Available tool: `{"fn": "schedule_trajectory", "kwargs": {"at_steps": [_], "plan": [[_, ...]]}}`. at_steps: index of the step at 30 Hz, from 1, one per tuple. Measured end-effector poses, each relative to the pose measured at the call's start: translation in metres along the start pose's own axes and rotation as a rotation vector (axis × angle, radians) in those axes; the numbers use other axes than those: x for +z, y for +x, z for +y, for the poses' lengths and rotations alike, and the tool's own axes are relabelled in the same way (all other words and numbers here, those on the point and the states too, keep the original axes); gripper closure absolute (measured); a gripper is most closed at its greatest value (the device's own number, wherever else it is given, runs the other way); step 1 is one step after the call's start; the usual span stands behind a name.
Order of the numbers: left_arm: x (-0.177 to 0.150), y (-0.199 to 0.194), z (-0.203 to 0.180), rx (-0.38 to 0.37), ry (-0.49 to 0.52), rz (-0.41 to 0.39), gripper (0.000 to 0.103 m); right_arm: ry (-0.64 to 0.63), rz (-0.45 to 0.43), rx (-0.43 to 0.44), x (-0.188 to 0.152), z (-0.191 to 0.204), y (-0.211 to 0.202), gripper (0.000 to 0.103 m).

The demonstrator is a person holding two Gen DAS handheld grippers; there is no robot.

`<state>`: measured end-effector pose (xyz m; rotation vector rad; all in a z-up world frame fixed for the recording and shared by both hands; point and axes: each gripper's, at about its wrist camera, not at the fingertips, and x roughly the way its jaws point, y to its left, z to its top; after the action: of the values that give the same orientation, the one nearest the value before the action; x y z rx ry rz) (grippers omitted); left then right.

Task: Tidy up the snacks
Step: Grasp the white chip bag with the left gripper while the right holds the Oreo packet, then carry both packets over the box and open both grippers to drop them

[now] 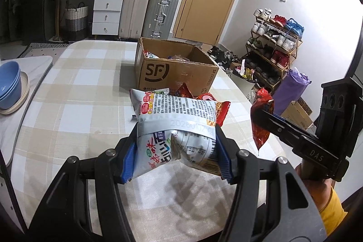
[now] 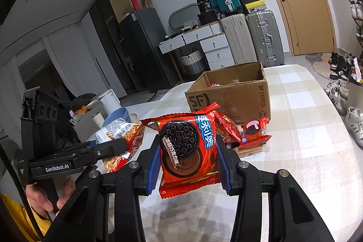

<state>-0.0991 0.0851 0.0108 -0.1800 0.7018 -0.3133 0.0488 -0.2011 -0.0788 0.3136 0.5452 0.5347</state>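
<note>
My left gripper (image 1: 175, 146) is shut on a white noodle snack packet (image 1: 174, 128) and holds it above the checked tablecloth (image 1: 74, 110). My right gripper (image 2: 187, 160) is shut on a red Oreo packet (image 2: 186, 151), also held above the table; it shows edge-on in the left wrist view (image 1: 262, 117). The noodle packet also shows in the right wrist view (image 2: 120, 140). An open SF cardboard box (image 1: 174, 69) (image 2: 231, 94) with snacks inside stands beyond both. More red snack packets (image 2: 255, 130) lie on the table before the box.
Blue bowls (image 1: 9, 85) on a plate sit at the table's left end. Suitcases (image 1: 147, 13) and a drawer unit (image 1: 106, 15) stand by the far wall. A shoe rack (image 1: 274, 42) and a purple roll (image 1: 288, 92) stand right of the table.
</note>
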Motion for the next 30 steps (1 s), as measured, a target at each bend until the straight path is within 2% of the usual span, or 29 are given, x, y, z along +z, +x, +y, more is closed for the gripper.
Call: {"fn": "schedule_trajectory", "kwargs": {"at_steps": [5, 12, 17, 21, 24, 27, 30], "plan": [[-0.001, 0.022, -0.003, 0.002, 0.008, 0.006, 0.047, 0.022, 0.010, 0.010, 0.003, -0.009, 0.006, 0.059], [0.017, 0.073, -0.010, 0.010, 0.017, 0.019, 0.047, 0.032, 0.023, 0.010, 0.014, -0.020, 0.017, 0.059], [0.035, 0.093, -0.016, 0.017, 0.034, 0.009, 0.047, 0.013, 0.019, 0.012, 0.030, -0.023, 0.026, 0.059], [0.059, 0.107, -0.025, 0.009, 0.046, -0.007, 0.047, -0.004, 0.016, 0.024, 0.054, -0.028, 0.037, 0.059], [0.089, 0.119, -0.028, 0.012, 0.044, -0.022, 0.046, 0.010, 0.018, 0.025, 0.077, -0.035, 0.044, 0.059], [0.116, 0.123, -0.027, -0.018, 0.020, -0.034, 0.046, 0.023, 0.021, 0.034, 0.103, -0.043, 0.051, 0.059], [0.143, 0.126, -0.031, 0.012, 0.045, -0.070, 0.046, 0.009, 0.016, 0.039, 0.133, -0.047, 0.058, 0.059]]}}
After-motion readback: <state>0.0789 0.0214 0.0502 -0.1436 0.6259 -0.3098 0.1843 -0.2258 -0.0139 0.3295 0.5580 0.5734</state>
